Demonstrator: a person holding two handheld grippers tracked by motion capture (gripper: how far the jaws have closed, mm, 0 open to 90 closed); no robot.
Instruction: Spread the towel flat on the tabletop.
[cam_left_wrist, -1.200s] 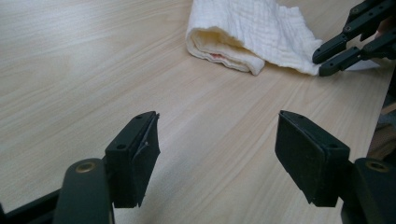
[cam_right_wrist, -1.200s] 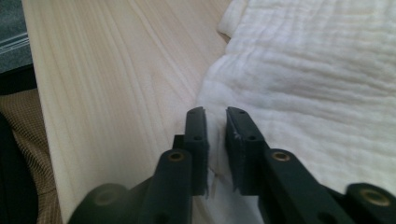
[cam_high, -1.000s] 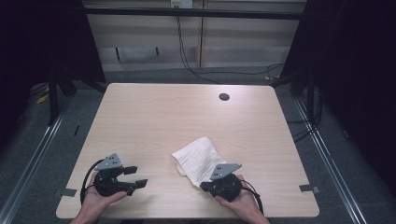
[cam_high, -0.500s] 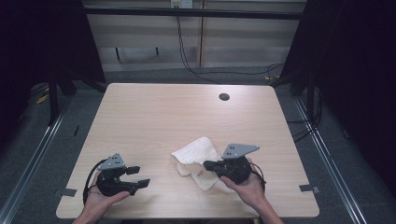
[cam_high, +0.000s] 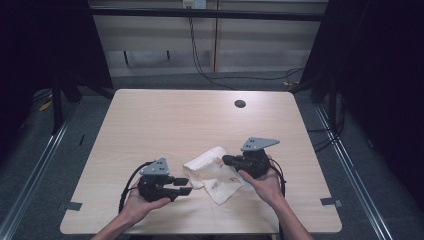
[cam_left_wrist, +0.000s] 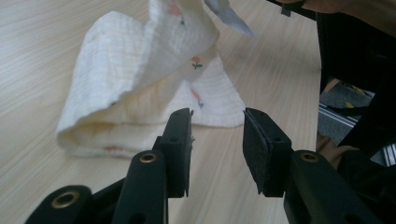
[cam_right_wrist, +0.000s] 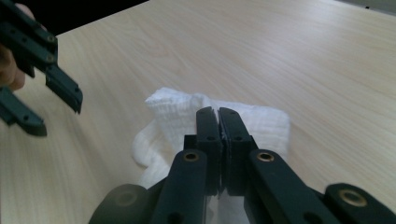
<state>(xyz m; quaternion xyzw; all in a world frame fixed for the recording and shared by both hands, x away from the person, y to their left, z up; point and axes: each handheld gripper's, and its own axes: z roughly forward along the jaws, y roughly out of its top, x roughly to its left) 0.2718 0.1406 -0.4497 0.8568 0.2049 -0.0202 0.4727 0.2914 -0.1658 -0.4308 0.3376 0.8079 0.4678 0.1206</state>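
Pale wood runs across the whole surface (cam_high: 150, 125), and near its front edge, a little right of centre, lies a white cloth (cam_high: 212, 172) with small printed flowers, partly folded over on itself. One edge of it is lifted: the right gripper (cam_high: 227, 160) has its jaws pressed tight together with a thin bit of that fabric pinched between them, as far as the right gripper view lets me judge, since the cloth disappears behind the jaws. Just to the left, the left gripper (cam_high: 184, 185) points at the cloth's near-left fold; its jaws have just been closing but stand parted, with nothing between them yet and the fold ahead. This looks like the step of taking a second hold. Next, the left gripper would need to slide forward onto the fold's edge, low to the wood, and close on a single layer.
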